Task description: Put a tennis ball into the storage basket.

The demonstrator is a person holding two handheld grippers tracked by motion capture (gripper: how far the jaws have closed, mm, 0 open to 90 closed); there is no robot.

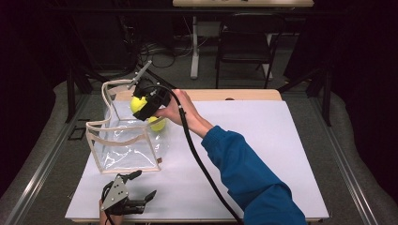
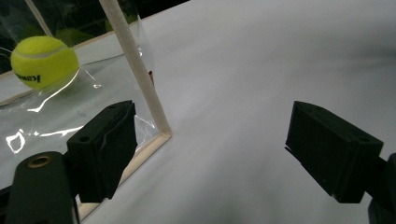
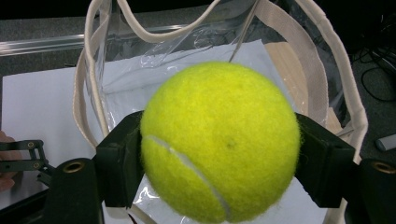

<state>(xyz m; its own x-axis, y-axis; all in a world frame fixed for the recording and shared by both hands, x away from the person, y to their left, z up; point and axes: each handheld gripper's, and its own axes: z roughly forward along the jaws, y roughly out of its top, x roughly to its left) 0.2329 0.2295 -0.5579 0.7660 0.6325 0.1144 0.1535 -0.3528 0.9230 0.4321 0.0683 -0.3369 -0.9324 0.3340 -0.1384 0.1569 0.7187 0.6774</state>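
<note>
Above the open mouth of the one clear plastic tote bag with cream fabric trim (image 1: 123, 140), the right claw (image 1: 141, 104) is clamped on a fuzzy yellow tennis ball (image 3: 219, 140), its two black jaws pressing the ball's opposite sides. A second yellow tennis ball (image 1: 157, 123) shows by the bag's far right side just below the held one; the left gripper view shows it (image 2: 44, 62) through the clear wall, so there are two balls in all. The bag stands upright on the white counter (image 1: 263, 154), toward its left side. The left claw (image 1: 143, 190) rests low at the counter's near edge, just in front of the bag, its jaws spread wide with nothing between them, one jaw close to the bag's bottom corner.
</note>
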